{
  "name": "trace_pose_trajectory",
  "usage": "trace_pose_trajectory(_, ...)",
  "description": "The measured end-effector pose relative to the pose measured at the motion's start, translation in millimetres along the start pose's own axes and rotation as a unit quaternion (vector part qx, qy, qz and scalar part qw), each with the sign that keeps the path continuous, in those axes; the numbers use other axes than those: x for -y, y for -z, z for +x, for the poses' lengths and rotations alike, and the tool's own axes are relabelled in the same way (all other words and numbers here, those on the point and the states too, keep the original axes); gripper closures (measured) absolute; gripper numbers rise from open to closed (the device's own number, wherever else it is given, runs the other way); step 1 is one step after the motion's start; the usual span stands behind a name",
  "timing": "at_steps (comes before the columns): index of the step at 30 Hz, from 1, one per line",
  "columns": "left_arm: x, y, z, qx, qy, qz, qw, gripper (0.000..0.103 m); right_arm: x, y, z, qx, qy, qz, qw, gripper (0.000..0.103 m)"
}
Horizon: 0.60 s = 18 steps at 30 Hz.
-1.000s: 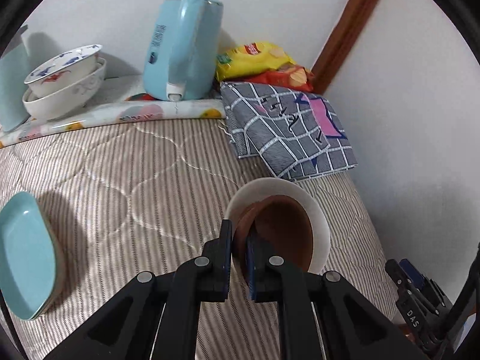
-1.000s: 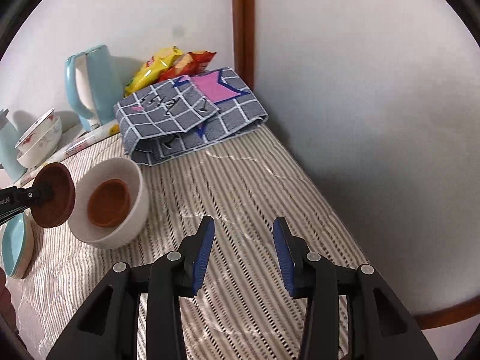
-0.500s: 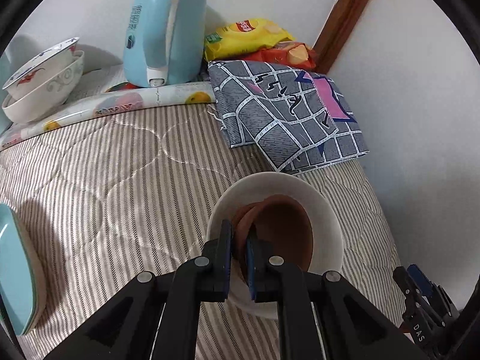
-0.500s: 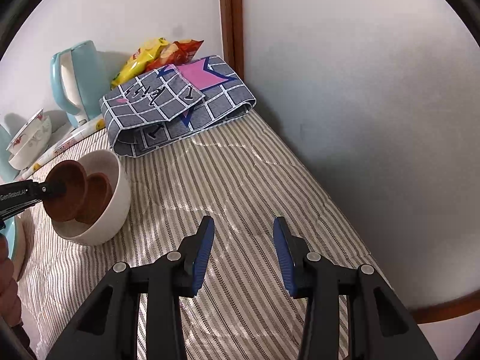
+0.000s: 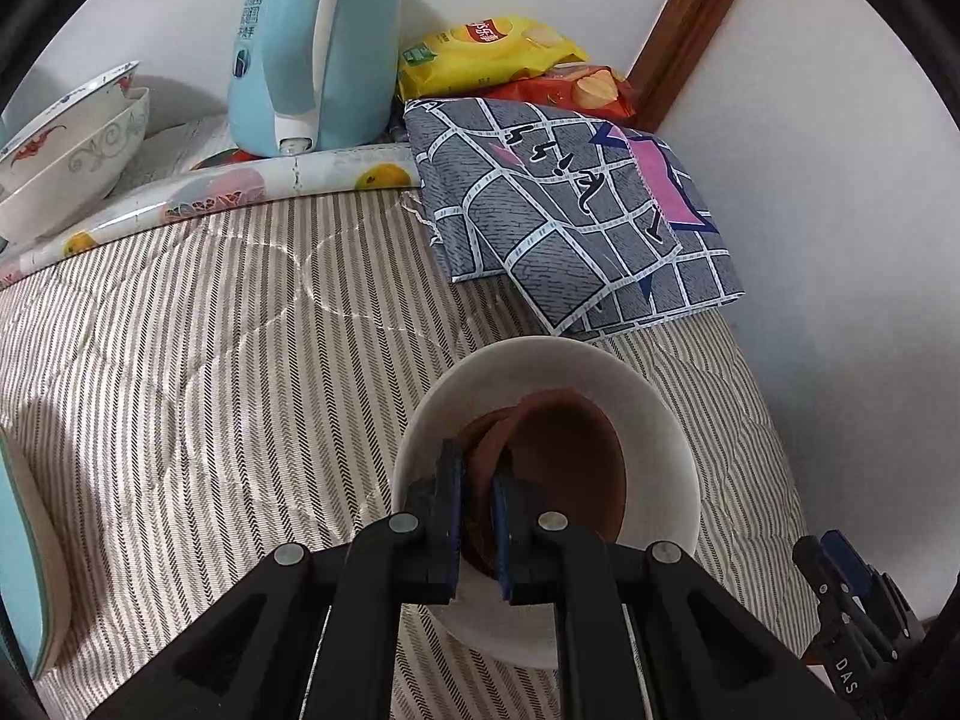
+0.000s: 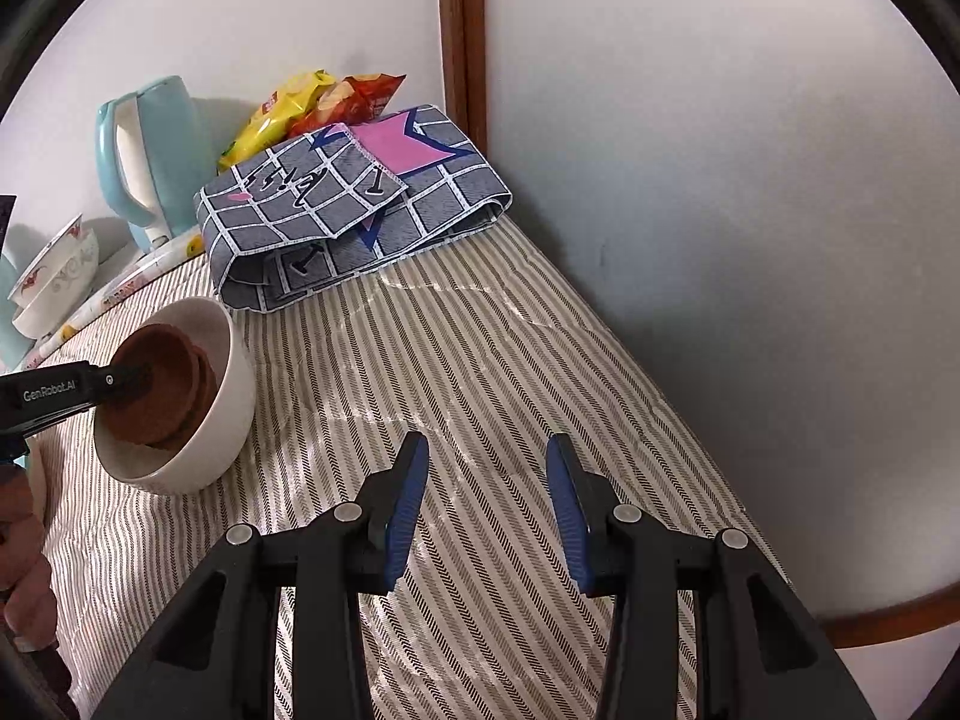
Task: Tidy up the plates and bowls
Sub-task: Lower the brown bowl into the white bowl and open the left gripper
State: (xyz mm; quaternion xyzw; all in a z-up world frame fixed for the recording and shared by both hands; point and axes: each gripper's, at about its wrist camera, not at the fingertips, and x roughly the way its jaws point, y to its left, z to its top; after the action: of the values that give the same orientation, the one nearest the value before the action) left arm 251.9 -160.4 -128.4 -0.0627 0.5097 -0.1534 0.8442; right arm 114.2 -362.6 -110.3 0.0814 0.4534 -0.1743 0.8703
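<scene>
The left tool [image 5: 478, 468] is pinching the rim of a small brown wooden bowl [image 5: 564, 468], its blue pads [image 5: 451, 480] pressed tight on either side of the wall. That bowl sits tilted inside a larger white ceramic bowl [image 5: 630, 384], on top of another brown bowl [image 6: 207, 375] already nested there. The white bowl rests on a grey-and-white striped quilted bed cover [image 5: 210, 360].

The right tool [image 6: 487, 480] hovers over the bare stripes with its jaws spread and nothing between them, well apart from the white bowl.

Just behind the white bowl lies a folded grey checked cloth with a pink patch [image 5: 576, 210], and behind that a yellow snack bag [image 5: 486, 54] and a red snack bag [image 5: 591, 90]. A pale blue electric kettle [image 5: 312, 42] stands near two stacked white patterned bowls [image 5: 66, 156]. A pale blue plate [image 5: 18, 552] shows at the left edge.
</scene>
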Motion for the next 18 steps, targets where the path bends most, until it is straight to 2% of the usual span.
trace_pose_trajectory(18,1.6,3.1,-1.3,-0.013,0.013,0.008,0.9998,0.09,-10.4,2.5,-4.5,0.0,-0.012,-0.008,1.0,0.06)
